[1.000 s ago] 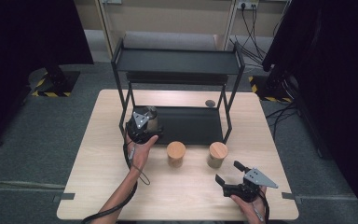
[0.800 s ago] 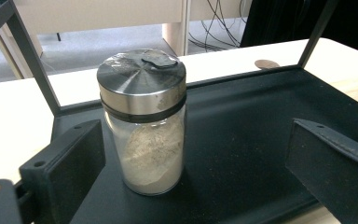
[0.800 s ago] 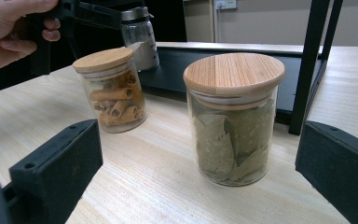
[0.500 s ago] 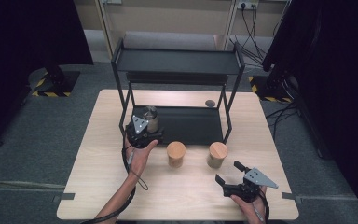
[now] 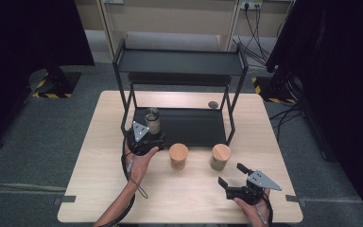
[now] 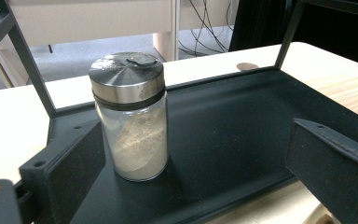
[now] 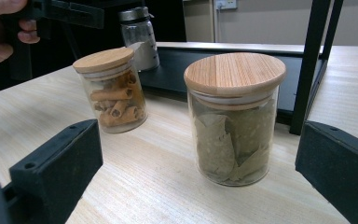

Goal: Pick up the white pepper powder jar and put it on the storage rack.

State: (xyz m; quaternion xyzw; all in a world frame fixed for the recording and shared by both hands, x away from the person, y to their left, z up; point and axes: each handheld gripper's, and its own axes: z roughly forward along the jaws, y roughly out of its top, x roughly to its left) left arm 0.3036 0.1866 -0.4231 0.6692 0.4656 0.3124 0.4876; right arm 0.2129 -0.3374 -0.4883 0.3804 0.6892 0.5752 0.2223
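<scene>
Metal-lidded jar [image 6: 132, 116] upright on black shelf tray [image 6: 233, 135], jaws apart

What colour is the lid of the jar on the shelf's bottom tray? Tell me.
Brushed silver metal lid on the powder jar; the left gripper view shows it best.

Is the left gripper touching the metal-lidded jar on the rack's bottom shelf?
Apart. In the left gripper view the left gripper stands open; the metal-lidded jar stands upright on the black shelf, with shelf visible between it and each jaw.
</scene>
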